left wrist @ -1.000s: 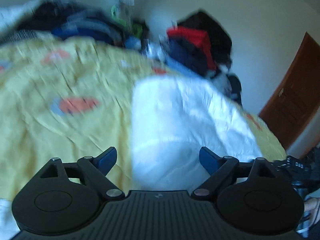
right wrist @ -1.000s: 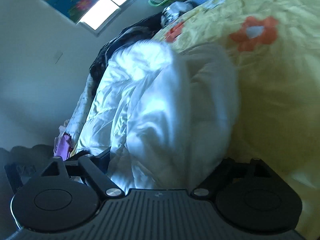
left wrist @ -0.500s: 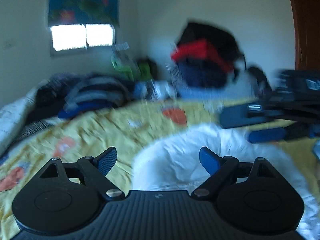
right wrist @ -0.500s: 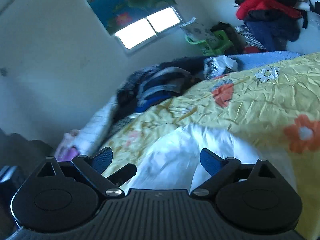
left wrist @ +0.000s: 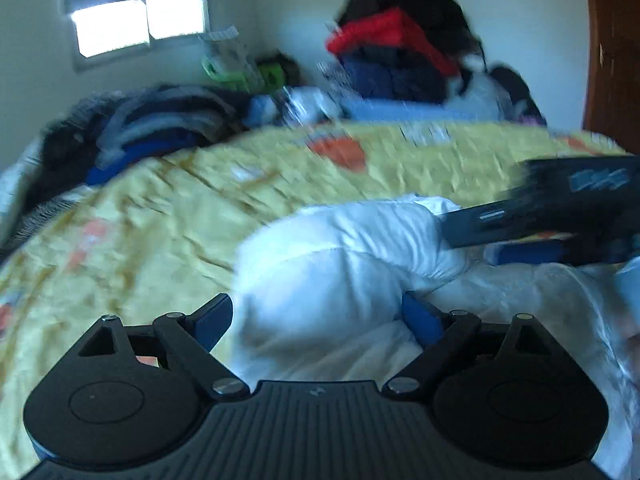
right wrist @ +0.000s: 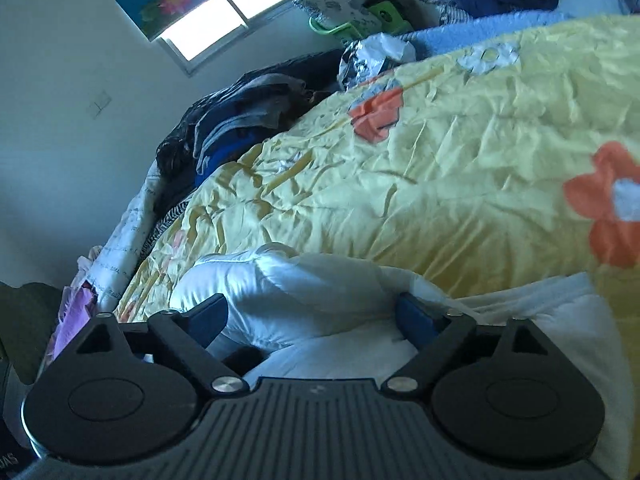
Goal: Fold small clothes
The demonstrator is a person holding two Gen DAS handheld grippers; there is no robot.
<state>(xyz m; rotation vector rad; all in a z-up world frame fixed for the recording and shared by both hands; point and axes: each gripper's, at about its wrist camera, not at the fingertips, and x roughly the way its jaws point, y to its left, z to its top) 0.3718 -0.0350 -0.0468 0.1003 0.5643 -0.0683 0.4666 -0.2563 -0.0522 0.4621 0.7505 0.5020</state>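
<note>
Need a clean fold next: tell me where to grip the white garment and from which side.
Grip the rounded folded end of the white garment, coming in low from the near side. It bulges up off the yellow bedspread, already between the open left gripper's fingers; the right gripper straddles it too.

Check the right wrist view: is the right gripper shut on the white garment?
No, the right gripper is wide open, its blue fingers spread to either side of the white garment bunched on the yellow floral bedspread.

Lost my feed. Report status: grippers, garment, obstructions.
Left gripper open, astride a white garment fold. Right gripper open, same garment, bunched on yellow bedspread. Not gripped. Nothing on the garment; clothes pile at far bed edge.
</note>
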